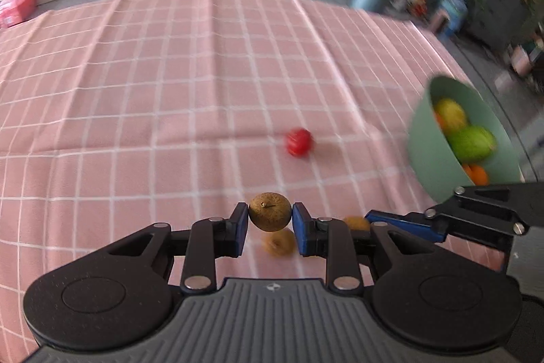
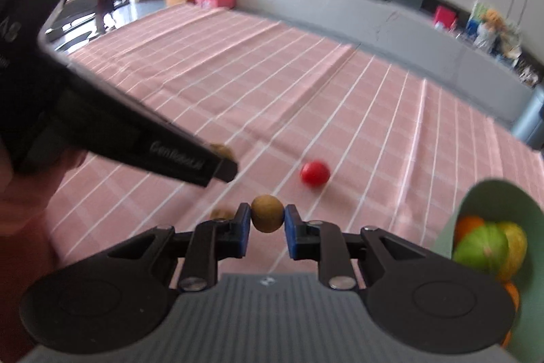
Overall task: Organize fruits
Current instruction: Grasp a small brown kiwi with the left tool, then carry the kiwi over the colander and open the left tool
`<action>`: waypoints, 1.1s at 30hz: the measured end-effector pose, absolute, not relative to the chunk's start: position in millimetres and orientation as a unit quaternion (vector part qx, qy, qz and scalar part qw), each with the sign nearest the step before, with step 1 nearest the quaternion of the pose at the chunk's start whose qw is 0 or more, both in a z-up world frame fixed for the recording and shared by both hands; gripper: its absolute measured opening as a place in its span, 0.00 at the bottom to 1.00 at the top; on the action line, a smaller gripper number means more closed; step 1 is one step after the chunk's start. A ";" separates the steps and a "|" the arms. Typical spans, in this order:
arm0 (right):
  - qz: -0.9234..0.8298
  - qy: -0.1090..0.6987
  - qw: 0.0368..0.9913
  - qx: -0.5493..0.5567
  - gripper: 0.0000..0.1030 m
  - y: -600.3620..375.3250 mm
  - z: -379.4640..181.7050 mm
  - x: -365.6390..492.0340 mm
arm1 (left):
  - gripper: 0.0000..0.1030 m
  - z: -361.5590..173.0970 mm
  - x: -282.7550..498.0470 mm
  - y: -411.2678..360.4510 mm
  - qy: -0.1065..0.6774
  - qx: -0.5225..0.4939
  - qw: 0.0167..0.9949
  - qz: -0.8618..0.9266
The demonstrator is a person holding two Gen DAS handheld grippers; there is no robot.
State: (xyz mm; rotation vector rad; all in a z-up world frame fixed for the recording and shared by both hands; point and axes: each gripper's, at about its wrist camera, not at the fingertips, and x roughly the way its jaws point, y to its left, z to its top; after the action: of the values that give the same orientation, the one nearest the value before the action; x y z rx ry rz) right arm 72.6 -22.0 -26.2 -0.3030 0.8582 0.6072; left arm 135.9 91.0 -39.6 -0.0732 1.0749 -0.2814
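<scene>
Two handheld grippers over a pink checked tablecloth, each angled steeply down toward the cloth. Left gripper pinched on a small brown fruit, blue pads pressed against its two sides, stem end facing the lens, fruit lifted clear of the cloth. Right gripper likewise clamped on a second brown fruit, held between its blue pads above the fabric.

Seen from the left wrist: the right gripper entering at the lower right edge, its black linkage and one blue finger reaching in just beside the left one, most of its body cut off by the frame. Seen from the right wrist: the left gripper's dark housing sweeping across the upper left, blocking a wide part of the table; part of a hand dim and blurred beneath it.

Red round fruit lying loose on the cloth beyond both grippers, apart from the rest. Green bowl at the right, holding green, yellow and orange fruit, its far side cropped in both views. More brown fruit on the cloth below the grippers: one blurred piece under the left fingers, another half hidden behind a finger link; kinds too smeared to name. Background shelves and clutter blurred.
</scene>
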 end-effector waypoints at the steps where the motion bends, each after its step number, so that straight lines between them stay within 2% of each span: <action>1: 0.295 0.420 0.845 -0.148 0.16 -26.7 -24.6 70.7 | 0.30 -36.8 134.2 84.6 0.517 -0.021 0.844 -0.143; 9: 0.325 0.496 0.780 -0.199 0.16 -78.5 -14.6 60.0 | 0.30 -10.4 123.0 26.0 0.536 0.087 0.804 -0.242; 15: 0.335 0.524 0.751 -0.222 0.16 -117.6 8.5 63.0 | 0.30 27.8 111.3 -24.3 0.508 0.165 0.780 -0.326; 22: 0.334 0.535 0.736 -0.245 0.16 -156.8 45.3 72.9 | 0.30 65.7 105.7 -84.1 0.465 0.210 0.764 -0.396; 27: 0.320 0.549 0.727 -0.259 0.16 -185.5 52.6 98.1 | 0.30 61.5 113.8 -120.9 0.447 0.245 0.743 -0.433; 33: 0.299 0.590 0.714 -0.228 0.17 -217.6 22.7 136.3 | 0.30 27.7 131.9 -156.7 0.479 0.272 0.704 -0.448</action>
State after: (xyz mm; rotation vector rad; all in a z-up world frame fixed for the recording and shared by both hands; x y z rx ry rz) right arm 136.3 -217.6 22.7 -0.5044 1.3081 0.6626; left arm 131.9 -156.7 27.7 0.6048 1.0656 -0.9974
